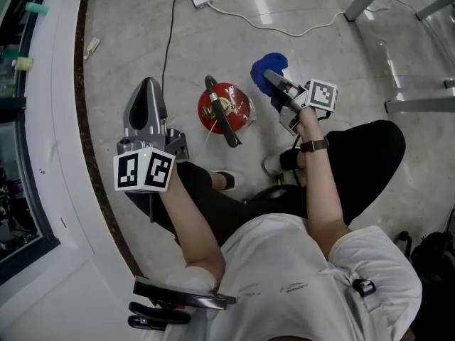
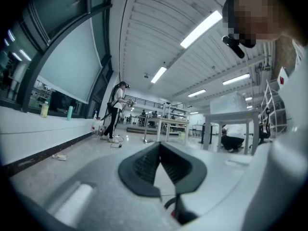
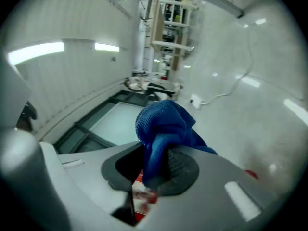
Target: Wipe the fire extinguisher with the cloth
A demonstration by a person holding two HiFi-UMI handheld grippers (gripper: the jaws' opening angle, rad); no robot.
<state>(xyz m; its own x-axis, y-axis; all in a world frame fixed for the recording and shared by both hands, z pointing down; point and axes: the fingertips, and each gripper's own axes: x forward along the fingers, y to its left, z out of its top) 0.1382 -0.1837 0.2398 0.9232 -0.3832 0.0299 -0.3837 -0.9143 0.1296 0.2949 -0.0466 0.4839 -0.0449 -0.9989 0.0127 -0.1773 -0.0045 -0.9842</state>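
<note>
Extinguisher (image 1: 226, 109) stands on the floor (image 1: 320, 41) between both grippers. The right hand-held gripper (image 1: 276, 85), just beside it, clamps the blue cloth (image 1: 269, 68). The left hand-held gripper (image 1: 147, 91) is closed and empty. The extinguisher's lower body is hidden from above.

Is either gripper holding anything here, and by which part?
The right gripper pinches the blue cloth by a bunched fold; the left gripper holds nothing.

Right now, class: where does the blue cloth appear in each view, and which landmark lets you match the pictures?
Head view: upper centre, blue cloth in the right hand-held gripper, right of the fire extinguisher.
Left gripper view: not in it.
Right gripper view: centre, clamped between the jaws.
Shared landmark: the red fire extinguisher, head and right gripper views.
</note>
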